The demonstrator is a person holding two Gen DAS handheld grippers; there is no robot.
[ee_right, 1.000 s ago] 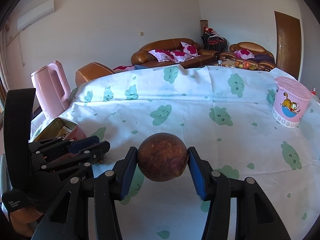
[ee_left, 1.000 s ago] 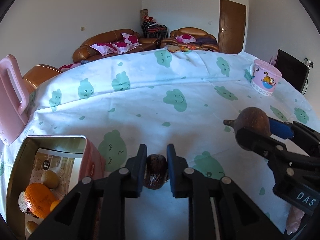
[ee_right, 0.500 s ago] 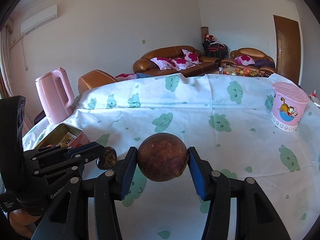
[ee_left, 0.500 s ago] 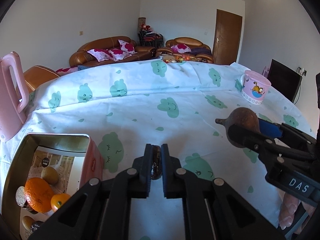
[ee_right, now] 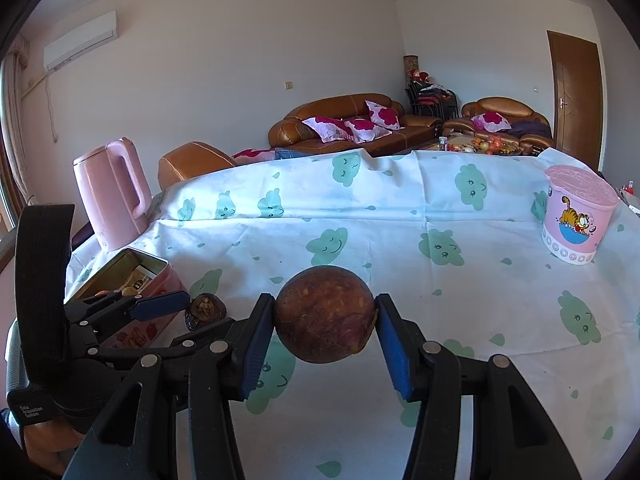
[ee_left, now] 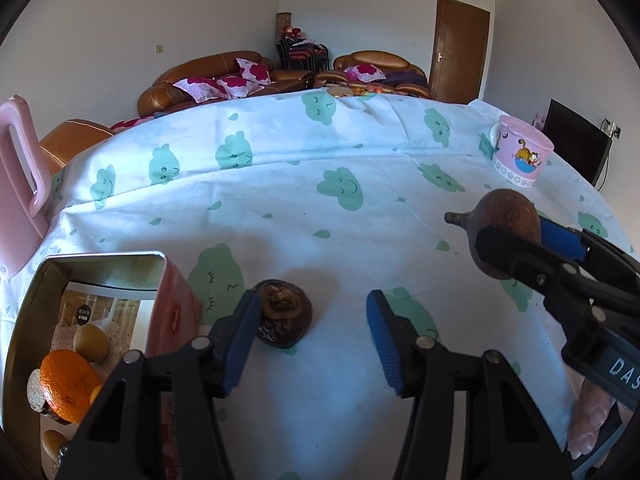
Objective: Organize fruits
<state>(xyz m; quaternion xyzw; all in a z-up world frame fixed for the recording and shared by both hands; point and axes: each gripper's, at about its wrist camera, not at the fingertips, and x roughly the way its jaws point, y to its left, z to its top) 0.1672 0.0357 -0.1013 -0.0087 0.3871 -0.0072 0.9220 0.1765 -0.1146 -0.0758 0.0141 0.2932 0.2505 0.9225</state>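
My left gripper (ee_left: 312,336) is open. A small dark wrinkled fruit (ee_left: 284,318) lies on the tablecloth against its left finger; it also shows in the right wrist view (ee_right: 205,310). My right gripper (ee_right: 325,340) is shut on a round brown fruit (ee_right: 325,320), held above the cloth; it shows in the left wrist view (ee_left: 506,228) at the right. An open pink tin (ee_left: 170,300) at the lower left holds an orange (ee_left: 68,384), a kiwi (ee_left: 91,342) and other fruits.
A pink kettle (ee_right: 110,196) stands at the table's left edge behind the tin (ee_right: 160,276). A pink cartoon cup (ee_right: 576,216) stands at the far right. The table carries a white cloth with green clouds (ee_left: 340,188). Sofas stand beyond it.
My left gripper was shut on the small dark fruit and lifted; now its jaws are wide open and the fruit lies on the cloth. The right gripper still holds the brown fruit.
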